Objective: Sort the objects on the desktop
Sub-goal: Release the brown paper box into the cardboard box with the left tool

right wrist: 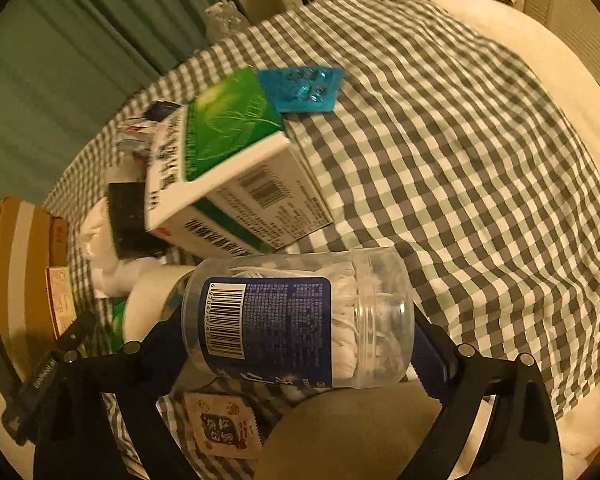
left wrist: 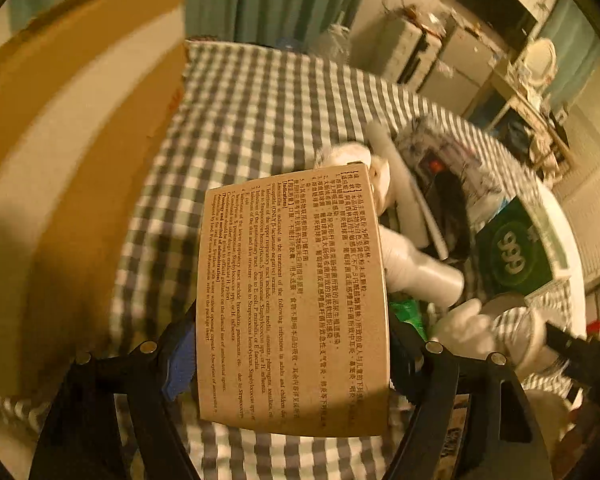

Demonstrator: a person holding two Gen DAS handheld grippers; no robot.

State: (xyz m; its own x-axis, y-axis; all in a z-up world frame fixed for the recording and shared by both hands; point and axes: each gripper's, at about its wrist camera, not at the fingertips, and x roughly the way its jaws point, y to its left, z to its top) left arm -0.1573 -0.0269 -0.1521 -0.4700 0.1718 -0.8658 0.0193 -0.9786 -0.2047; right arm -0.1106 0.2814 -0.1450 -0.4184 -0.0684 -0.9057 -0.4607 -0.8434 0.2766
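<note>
Carrying stage: left tool [left wrist: 292, 364] grips tan box [left wrist: 292, 300], right tool [right wrist: 296, 344] prob. clamps jar [right wrist: 300, 316]; next, place each w/ its group.

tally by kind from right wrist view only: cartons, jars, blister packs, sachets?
Cartons: 1, the green and white cardboard medicine carton
Jars: 1, the clear plastic jar with a blue label, between the right gripper fingers
Blister packs: 1, the blue foil blister pack
Sachets: 1, the small beige printed sachet
Total: 4
Some clutter at left is too blurred to sort.
</note>
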